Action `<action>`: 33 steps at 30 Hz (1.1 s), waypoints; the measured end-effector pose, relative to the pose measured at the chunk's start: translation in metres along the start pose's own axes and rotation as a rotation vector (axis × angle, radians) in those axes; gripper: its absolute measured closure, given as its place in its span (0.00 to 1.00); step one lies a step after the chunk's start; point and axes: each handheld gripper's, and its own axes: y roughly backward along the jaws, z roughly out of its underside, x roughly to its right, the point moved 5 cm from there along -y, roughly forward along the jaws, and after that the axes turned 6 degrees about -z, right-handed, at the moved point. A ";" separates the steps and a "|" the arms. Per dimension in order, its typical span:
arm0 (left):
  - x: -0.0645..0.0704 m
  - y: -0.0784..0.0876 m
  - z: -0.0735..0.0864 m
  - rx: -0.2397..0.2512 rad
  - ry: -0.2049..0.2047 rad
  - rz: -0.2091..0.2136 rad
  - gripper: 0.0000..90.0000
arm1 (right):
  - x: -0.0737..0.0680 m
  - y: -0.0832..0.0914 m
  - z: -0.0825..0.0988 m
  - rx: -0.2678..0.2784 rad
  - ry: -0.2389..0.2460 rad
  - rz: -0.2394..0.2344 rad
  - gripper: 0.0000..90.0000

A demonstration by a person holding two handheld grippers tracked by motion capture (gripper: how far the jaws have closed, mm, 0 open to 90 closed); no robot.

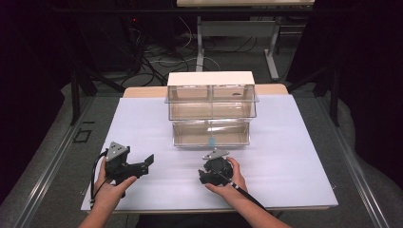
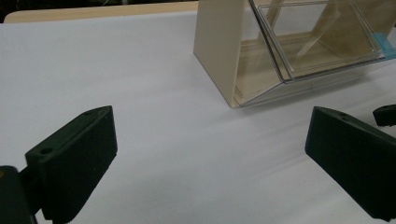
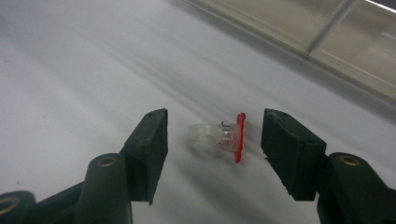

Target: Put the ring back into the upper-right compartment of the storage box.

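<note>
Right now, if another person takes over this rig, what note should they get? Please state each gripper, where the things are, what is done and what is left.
Left gripper: open, holding nothing, over the white table cover, left of the drawer unit.
Right gripper: jaws either side of the small clear clip with a red end, pads not yet pressing on it. The clip lies on the cover in front of the unit's clear drawers.
Done: right gripper lined up on the clip.
Left: probably close on the clip, lift it, and place it, likely in a drawer.
</note>
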 end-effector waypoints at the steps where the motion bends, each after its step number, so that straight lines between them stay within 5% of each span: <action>1: 0.000 0.000 0.000 0.000 0.000 0.000 0.03 | 0.000 0.000 0.000 0.000 0.000 0.000 0.46; 7: 0.000 0.000 0.000 0.000 0.000 0.000 0.03 | 0.000 -0.002 0.001 -0.028 -0.045 0.005 0.49; 25: 0.000 -0.001 0.000 0.002 0.002 0.002 0.03 | 0.003 -0.010 0.004 -0.044 -0.079 0.000 0.57; 26: 0.000 -0.001 0.000 0.003 0.002 0.002 0.03 | 0.004 -0.005 0.006 -0.122 -0.077 0.004 0.57; 27: 0.000 -0.001 0.000 0.003 0.002 0.002 0.03 | 0.004 -0.005 0.006 -0.123 -0.077 0.004 0.57; 28: 0.001 -0.001 0.000 0.003 0.002 0.002 0.03 | 0.004 -0.010 0.006 -0.064 -0.079 0.003 0.58; 33: 0.000 -0.001 0.000 0.002 0.002 0.002 0.03 | 0.004 -0.012 0.006 -0.063 -0.082 0.007 0.61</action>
